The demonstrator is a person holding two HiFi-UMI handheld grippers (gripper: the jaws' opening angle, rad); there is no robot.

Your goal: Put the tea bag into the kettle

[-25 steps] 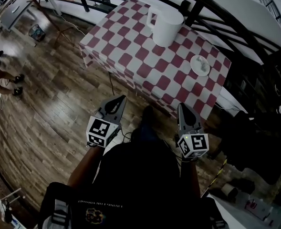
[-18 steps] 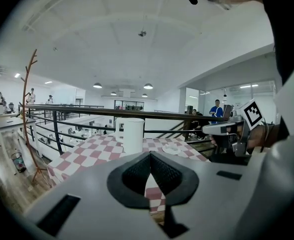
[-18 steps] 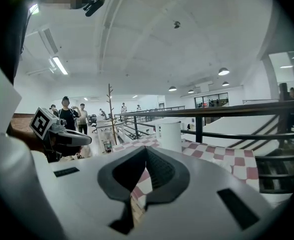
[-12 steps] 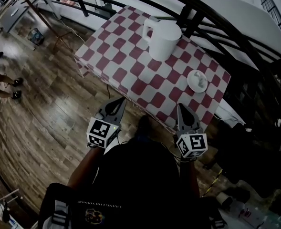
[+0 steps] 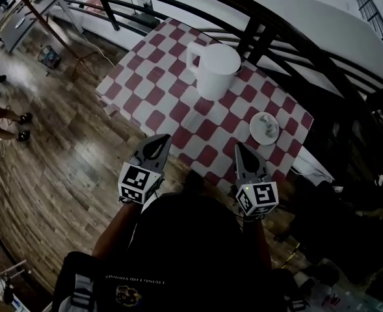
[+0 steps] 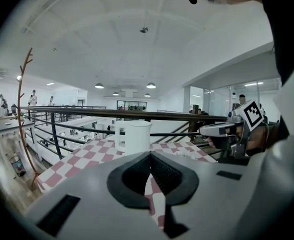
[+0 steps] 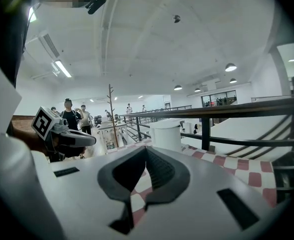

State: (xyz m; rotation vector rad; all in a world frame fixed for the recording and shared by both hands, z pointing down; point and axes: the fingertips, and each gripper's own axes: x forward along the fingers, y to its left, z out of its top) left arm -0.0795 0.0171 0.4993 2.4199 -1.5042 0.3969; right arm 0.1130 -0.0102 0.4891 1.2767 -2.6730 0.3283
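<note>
A tall white kettle (image 5: pixel 214 69) with a handle stands upright at the far side of the red-and-white checked table (image 5: pixel 158 96). A small white plate (image 5: pixel 264 127) at the table's right side holds a pale tea bag (image 5: pixel 268 126). My left gripper (image 5: pixel 163 138) is shut and empty at the table's near edge. To its right my right gripper (image 5: pixel 238 147) is also shut and empty, just short of the plate. The left gripper view shows the kettle (image 6: pixel 134 136) ahead past the closed jaws of the left gripper (image 6: pixel 149 154). In the right gripper view the kettle (image 7: pixel 165 134) stands beyond the right gripper (image 7: pixel 146 149).
A black railing (image 5: pixel 263 28) runs behind the table. Wood floor (image 5: pixel 61 148) lies to the left, where people's feet (image 5: pixel 19 125) show at the picture's edge. A thin brown stand (image 6: pixel 21 109) rises at the left. Dark clutter (image 5: pixel 347 207) sits right of the table.
The table has come nearer in the head view. Both grippers, formerly over the floor, now reach the table's near edge. Their jaws have stayed shut.
</note>
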